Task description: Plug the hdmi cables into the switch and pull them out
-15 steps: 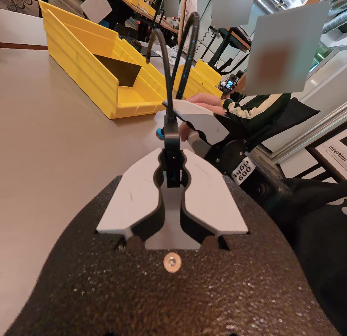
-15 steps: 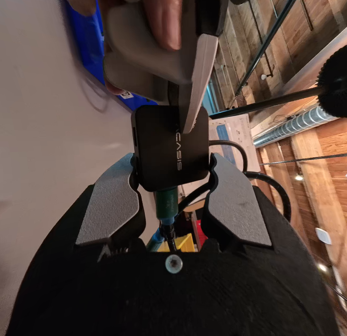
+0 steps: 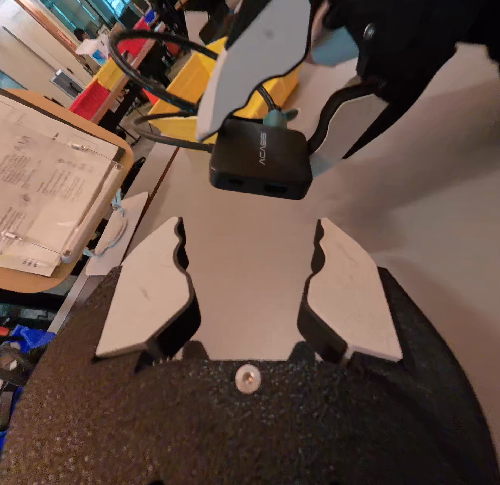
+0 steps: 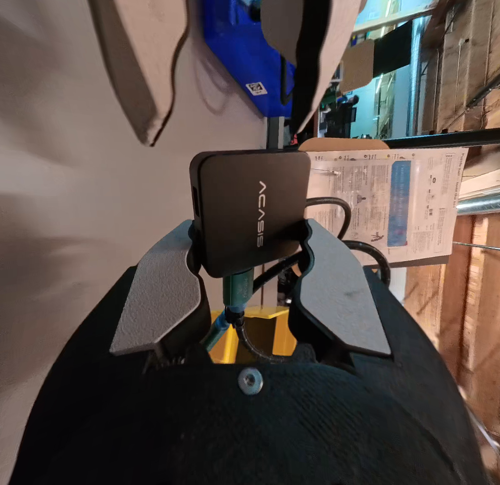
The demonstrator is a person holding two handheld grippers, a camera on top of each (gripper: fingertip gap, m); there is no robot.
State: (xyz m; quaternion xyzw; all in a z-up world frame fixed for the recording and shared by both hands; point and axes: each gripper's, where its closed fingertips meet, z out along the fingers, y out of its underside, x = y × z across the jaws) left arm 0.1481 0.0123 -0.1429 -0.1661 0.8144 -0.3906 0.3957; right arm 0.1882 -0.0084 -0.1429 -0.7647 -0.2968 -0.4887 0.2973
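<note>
The right claw (image 4: 250,244) is pinching the switch (image 4: 251,212), a matte black rounded-square box with white lettering, above the smooth beige tabletop (image 3: 251,255). A green-sleeved hdmi cable (image 4: 238,288) is sitting plugged in. The left claw (image 3: 249,231) is standing spread and empty, its grey fingers (image 3: 151,282) wavy-edged.

Bare table (image 3: 251,269) lies between the spread left gripper (image 3: 250,225) and the switch (image 3: 259,160); cables (image 3: 151,79) loop behind it.
</note>
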